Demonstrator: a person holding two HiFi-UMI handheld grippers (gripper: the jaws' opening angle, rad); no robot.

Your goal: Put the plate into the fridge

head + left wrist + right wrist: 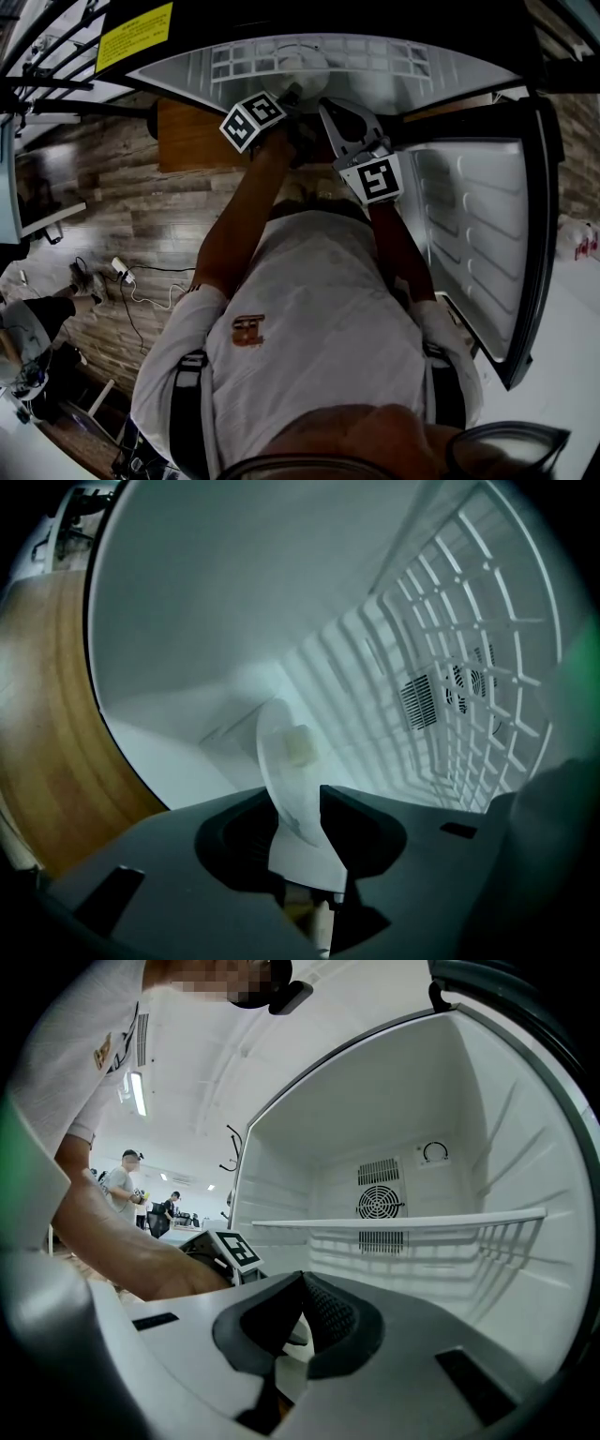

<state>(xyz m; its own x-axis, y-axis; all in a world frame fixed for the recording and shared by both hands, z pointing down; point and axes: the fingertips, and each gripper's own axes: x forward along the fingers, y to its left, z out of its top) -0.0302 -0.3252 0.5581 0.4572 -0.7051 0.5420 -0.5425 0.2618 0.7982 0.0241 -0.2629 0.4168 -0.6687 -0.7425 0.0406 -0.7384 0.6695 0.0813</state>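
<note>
Plate (278,775) sits inside the spread left claw (296,795); back straight out without snagging it. Right claw (302,1279) is pressed together.

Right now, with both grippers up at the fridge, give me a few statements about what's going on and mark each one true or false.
1. The fridge door stands open. True.
2. The plate has its rim between the left gripper's jaws. True.
3. The plate is bare. False: a small pale lump sits on it.
4. The right gripper carries the plate. False: its jaws are together, with no plate in them.
5. A round fan grille shows on the fridge's back wall. True.
</note>
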